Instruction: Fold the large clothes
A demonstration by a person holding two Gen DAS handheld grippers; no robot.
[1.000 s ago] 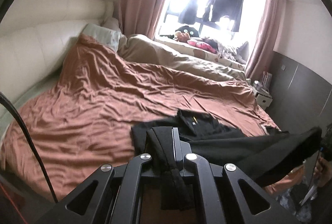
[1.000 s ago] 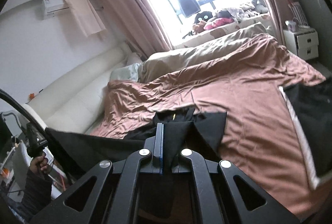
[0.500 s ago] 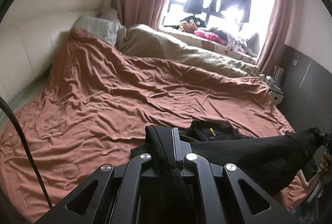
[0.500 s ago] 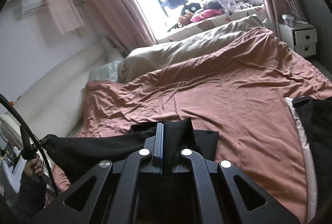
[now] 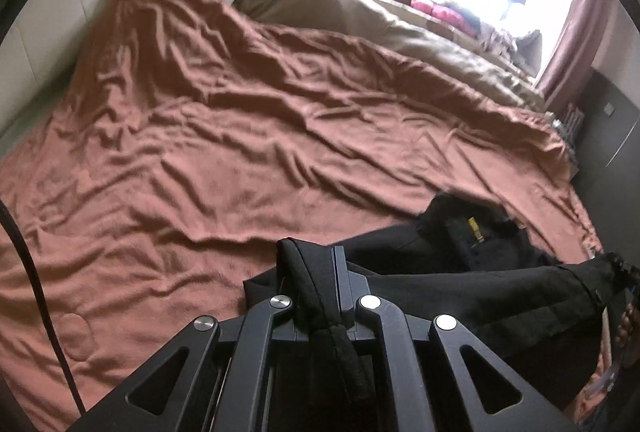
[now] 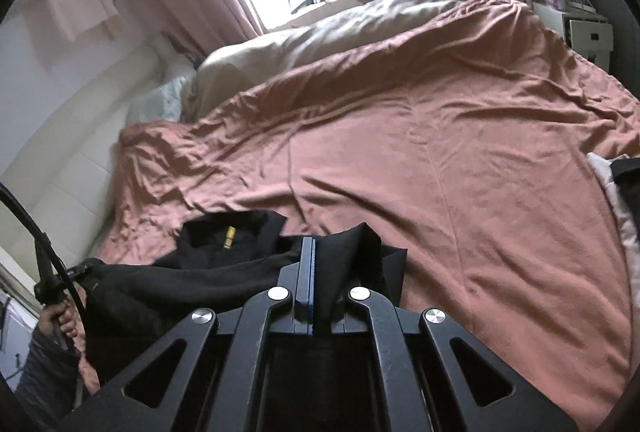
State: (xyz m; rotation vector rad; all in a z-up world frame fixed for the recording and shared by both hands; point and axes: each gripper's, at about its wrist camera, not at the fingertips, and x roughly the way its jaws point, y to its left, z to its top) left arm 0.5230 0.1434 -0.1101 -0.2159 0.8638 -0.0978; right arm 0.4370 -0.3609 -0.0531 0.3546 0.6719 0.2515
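black garment [image 5: 480, 284] bears an unreadable yellow label [image 5: 475, 230].

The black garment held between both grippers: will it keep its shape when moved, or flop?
The black garment probably flops: it sags between the left gripper and right gripper and bunches at each pinch. It looks fairly thick, so likely heavy enough to drape rather than flutter. Dragged over the wrinkled blanket, it may catch rather than slide.

The right gripper [image 6: 311, 252] was clamped on a fold of the black garment [image 6: 224, 272], which stretched left to the left gripper [image 6: 60, 282]. The garment's collar end, with its yellow label [image 6: 229, 236], lay on the rust-brown bedspread [image 6: 440, 160].
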